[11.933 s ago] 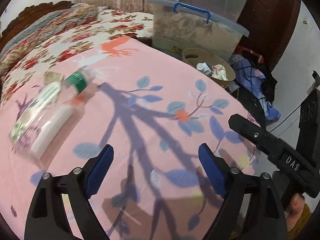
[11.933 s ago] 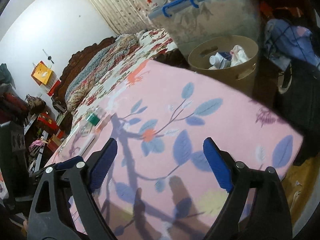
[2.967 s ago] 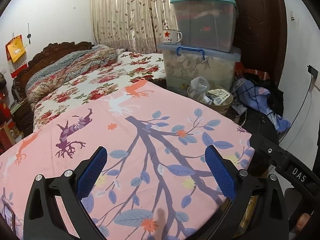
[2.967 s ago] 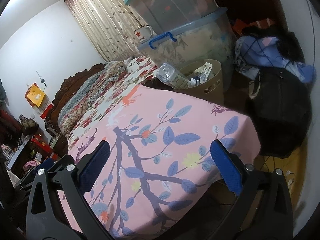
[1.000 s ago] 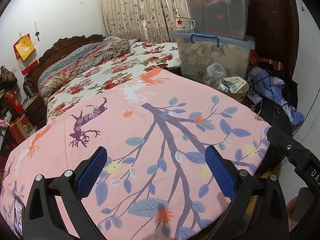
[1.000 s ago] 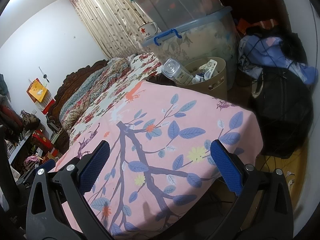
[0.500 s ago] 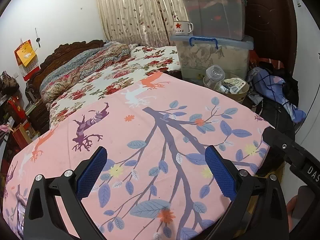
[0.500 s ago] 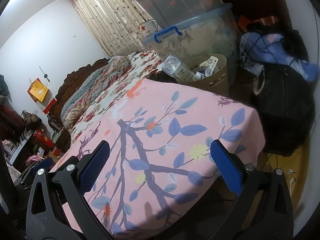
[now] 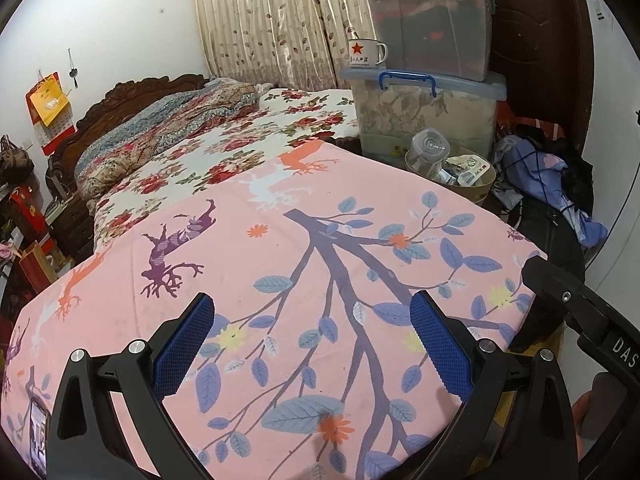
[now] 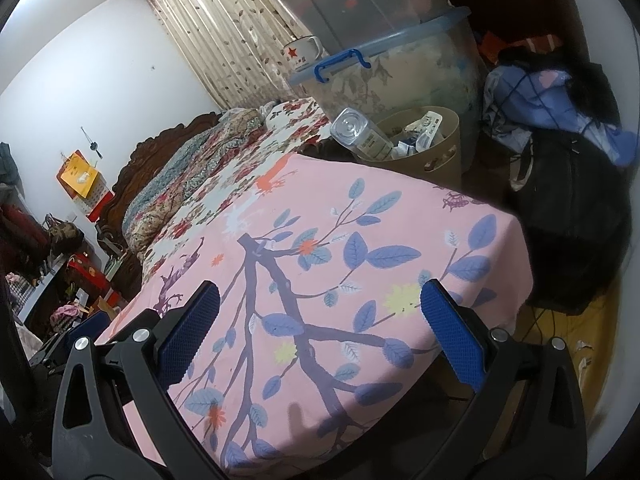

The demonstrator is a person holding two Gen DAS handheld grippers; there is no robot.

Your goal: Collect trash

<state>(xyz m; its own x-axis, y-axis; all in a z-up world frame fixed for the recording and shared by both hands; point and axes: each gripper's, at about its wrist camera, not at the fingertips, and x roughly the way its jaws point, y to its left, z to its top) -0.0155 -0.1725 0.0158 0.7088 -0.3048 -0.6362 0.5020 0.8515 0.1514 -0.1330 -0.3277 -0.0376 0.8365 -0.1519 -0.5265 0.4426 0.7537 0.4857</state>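
A tan trash bin point(image 9: 480, 188) stands past the far corner of the pink tablecloth point(image 9: 320, 264). A clear plastic bottle point(image 9: 429, 152) sticks out of it, with paper trash beside it. The bin point(image 10: 436, 160) and bottle point(image 10: 360, 134) also show in the right wrist view. My left gripper point(image 9: 312, 344) is open and empty above the near part of the cloth. My right gripper point(image 10: 320, 328) is open and empty over the table's near right edge point(image 10: 520, 248). Part of the right gripper's body point(image 9: 592, 320) shows at the lower right of the left wrist view.
Stacked clear storage boxes point(image 9: 428, 80) with a star mug point(image 9: 364, 54) stand behind the bin. A floral bed point(image 9: 224, 140) lies beyond the table. Clothes and a black bag point(image 10: 568, 200) lie on the floor at right. A phone point(image 9: 38, 440) lies at the cloth's near left edge.
Both grippers have drifted slightly, staying open and empty. Earlier the bottle lay on the cloth at left; now it sits in the bin.
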